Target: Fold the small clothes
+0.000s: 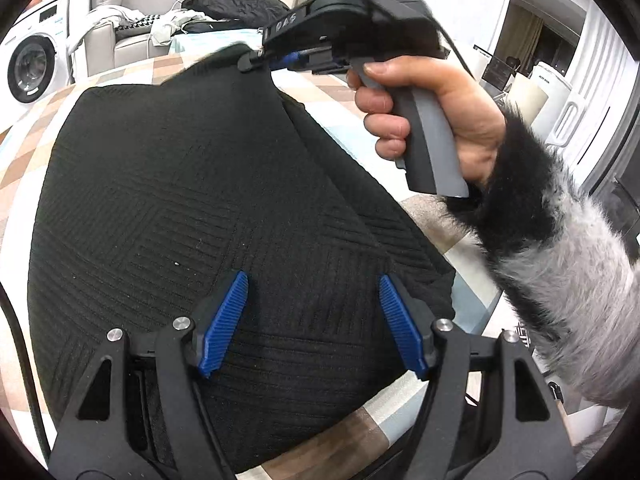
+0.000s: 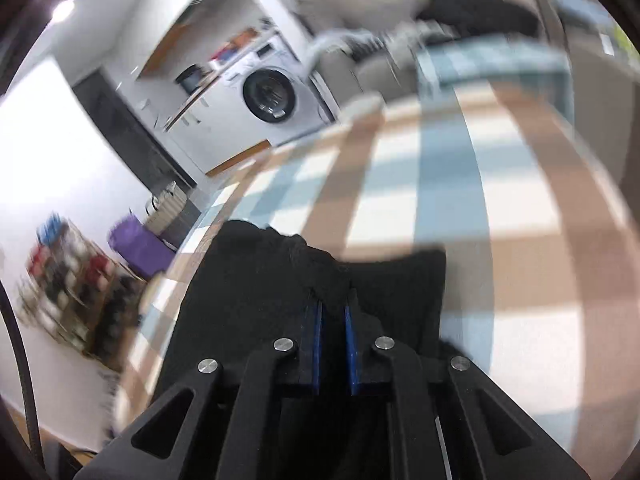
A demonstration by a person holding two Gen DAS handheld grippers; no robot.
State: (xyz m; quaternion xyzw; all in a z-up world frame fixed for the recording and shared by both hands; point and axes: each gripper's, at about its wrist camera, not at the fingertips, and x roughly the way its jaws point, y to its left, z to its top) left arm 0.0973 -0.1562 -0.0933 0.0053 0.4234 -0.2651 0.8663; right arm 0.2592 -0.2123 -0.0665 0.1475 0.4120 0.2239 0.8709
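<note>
Folding under way: a black knit garment [image 1: 192, 184] lies spread on a table covered by a checked cloth [image 1: 24, 160], one layer already lying over another along a diagonal seam on its right side. The left gripper [image 1: 314, 324] hovers just above the near hem, its blue pads [image 1: 224, 324] wide apart and holding nothing. The right gripper [image 1: 256, 60], seen from the left wrist view at the far edge of the garment with a hand [image 1: 424, 116] on its grey handle, has its pads [image 2: 316, 344] drawn nearly together on a bunched fold of the black fabric [image 2: 328, 276], which rises off the table in the right wrist view. Motion blur in that view makes the background soft; a washing machine [image 2: 272, 96] stands beyond the table. Judging by the layout, the fold is at most half done: the far edge is lifted but not yet laid over, the piece is still broad, and at least one more fold and a final smoothing appear to remain.
</note>
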